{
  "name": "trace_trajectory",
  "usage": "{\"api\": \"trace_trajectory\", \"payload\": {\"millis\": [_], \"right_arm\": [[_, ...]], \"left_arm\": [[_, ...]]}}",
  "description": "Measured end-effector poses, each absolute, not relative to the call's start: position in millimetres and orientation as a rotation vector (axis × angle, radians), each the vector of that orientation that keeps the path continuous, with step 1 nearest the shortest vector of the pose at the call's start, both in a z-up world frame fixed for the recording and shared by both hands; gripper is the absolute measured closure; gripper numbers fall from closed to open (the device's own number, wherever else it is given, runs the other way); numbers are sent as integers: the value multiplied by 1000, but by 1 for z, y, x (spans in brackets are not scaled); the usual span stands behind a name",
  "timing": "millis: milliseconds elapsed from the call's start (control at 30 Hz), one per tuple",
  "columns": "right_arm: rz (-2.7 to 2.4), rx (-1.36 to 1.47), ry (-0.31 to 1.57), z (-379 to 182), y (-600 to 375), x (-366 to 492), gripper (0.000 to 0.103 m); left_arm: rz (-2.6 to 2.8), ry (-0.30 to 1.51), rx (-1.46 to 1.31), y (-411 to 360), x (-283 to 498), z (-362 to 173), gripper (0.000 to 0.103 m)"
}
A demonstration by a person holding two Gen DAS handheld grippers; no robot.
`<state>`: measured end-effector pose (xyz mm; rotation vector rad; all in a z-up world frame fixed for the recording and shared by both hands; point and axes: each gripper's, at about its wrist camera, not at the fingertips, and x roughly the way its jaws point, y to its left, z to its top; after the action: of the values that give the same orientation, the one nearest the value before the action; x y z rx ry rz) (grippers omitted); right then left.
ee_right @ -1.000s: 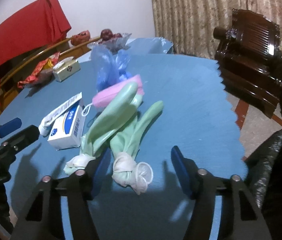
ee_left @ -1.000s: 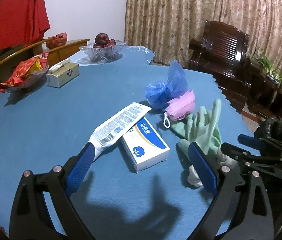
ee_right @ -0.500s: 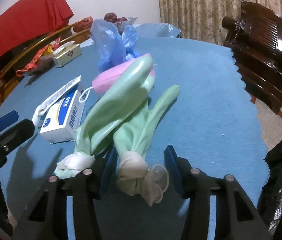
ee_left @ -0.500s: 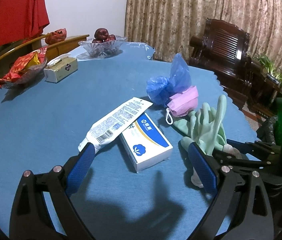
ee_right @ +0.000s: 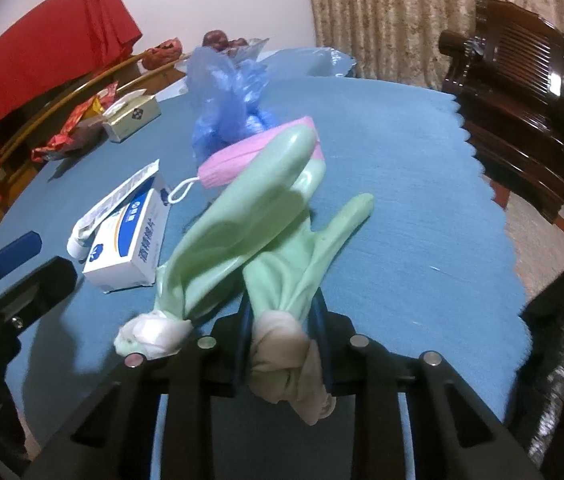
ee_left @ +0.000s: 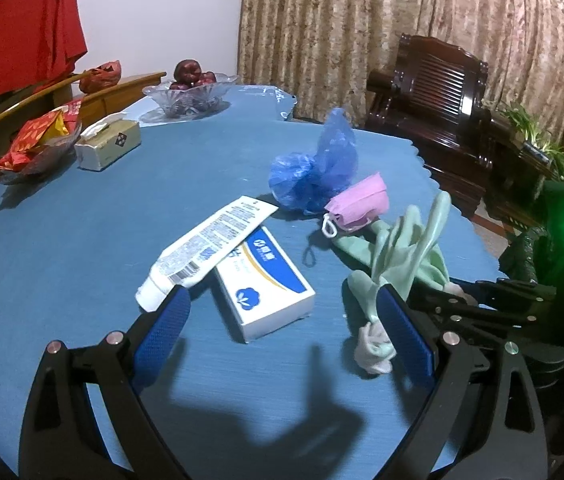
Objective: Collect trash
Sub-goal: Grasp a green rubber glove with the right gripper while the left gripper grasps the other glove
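The right tool (ee_right: 282, 334) is clamped on the knotted cuff of one green glove (ee_right: 298, 264), which lies on the blue tabletop (ee_right: 422, 184) beside a second glove (ee_right: 237, 216). The left tool (ee_left: 282, 330) hovers with its fingers apart over a white box (ee_left: 265, 282), which has a tube (ee_left: 205, 244) resting across its far end.

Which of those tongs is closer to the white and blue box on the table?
Left. The left tongs stand open right in front of the white and blue box, nearly straddling it. The right tongs sit off to its side, shut on a green glove.
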<state>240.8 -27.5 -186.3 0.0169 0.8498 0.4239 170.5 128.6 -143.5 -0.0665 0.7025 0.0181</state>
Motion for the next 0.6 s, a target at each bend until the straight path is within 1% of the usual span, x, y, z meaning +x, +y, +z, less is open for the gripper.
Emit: {"api": "trace_trajectory", "payload": {"millis": [333, 367, 400, 433, 533, 600], "right_arm": [[383, 51, 849, -184, -57, 233, 75], [379, 51, 849, -184, -58, 233, 75], [374, 52, 847, -184, -60, 232, 75], [372, 52, 845, -184, -61, 232, 75], [369, 51, 843, -183, -62, 232, 75], [368, 57, 844, -184, -64, 233, 75]], "left_arm": [[-55, 723, -51, 100, 171, -150, 12], [-62, 727, -49, 97, 172, -152, 13], [-69, 731, -49, 95, 172, -153, 18], [-81, 739, -47, 92, 174, -155, 20], [-96, 749, -44, 87, 179, -160, 22], [-114, 755, -46, 84, 183, -162, 25]]}}
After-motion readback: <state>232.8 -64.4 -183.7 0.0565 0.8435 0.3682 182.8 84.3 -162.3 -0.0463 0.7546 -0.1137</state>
